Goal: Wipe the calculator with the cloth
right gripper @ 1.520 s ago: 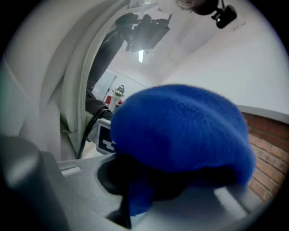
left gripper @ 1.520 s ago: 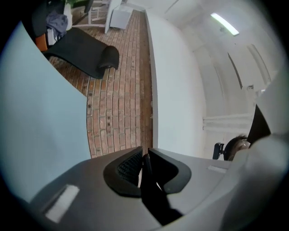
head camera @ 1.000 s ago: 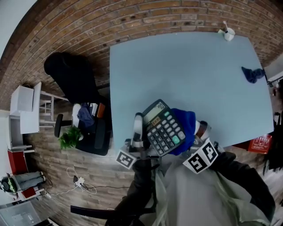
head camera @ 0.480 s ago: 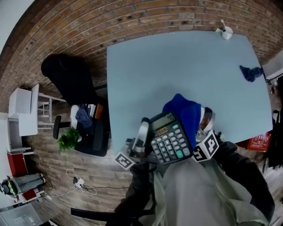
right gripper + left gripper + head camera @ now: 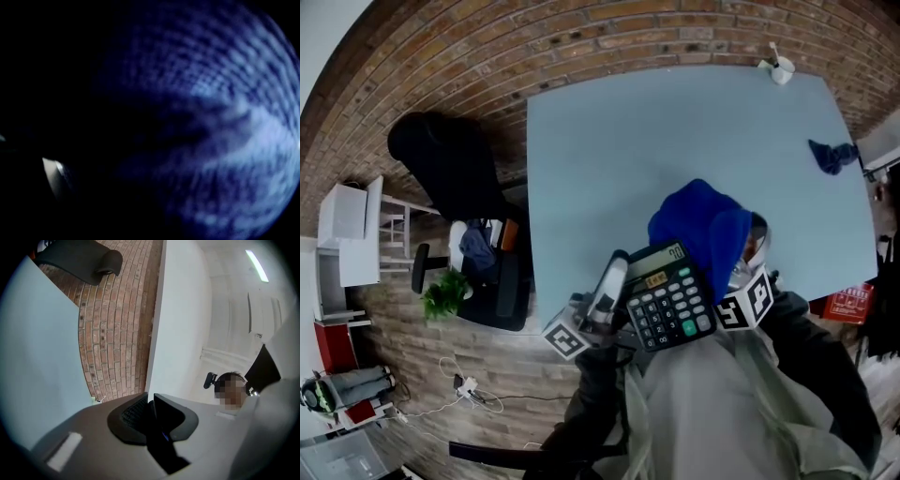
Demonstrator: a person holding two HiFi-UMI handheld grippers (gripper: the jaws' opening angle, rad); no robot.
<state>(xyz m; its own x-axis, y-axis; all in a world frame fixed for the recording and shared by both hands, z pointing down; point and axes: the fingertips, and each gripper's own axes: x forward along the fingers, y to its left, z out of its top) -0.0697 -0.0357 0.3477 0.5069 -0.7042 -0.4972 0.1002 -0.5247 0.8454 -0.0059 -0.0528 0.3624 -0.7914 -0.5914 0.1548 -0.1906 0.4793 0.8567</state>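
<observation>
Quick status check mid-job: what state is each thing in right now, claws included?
calculator: off the table, keys up, pinched at its edge.
left claw: shut on the calculator.
cloth: bunched, off the table, draped over the right claw behind the calculator.
right claw: buried in the cloth, jaws unseen.
spare cloth: crumpled on the table.
cup: upright at the table's far edge.

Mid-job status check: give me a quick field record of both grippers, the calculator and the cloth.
left gripper: jaws shut on edge of calculator
calculator: held in the air, keys up
right gripper: carries blue cloth, jaws covered by it
blue cloth: bunched behind the calculator's display end, contact unclear
table: spare dark cloth near right edge
</observation>
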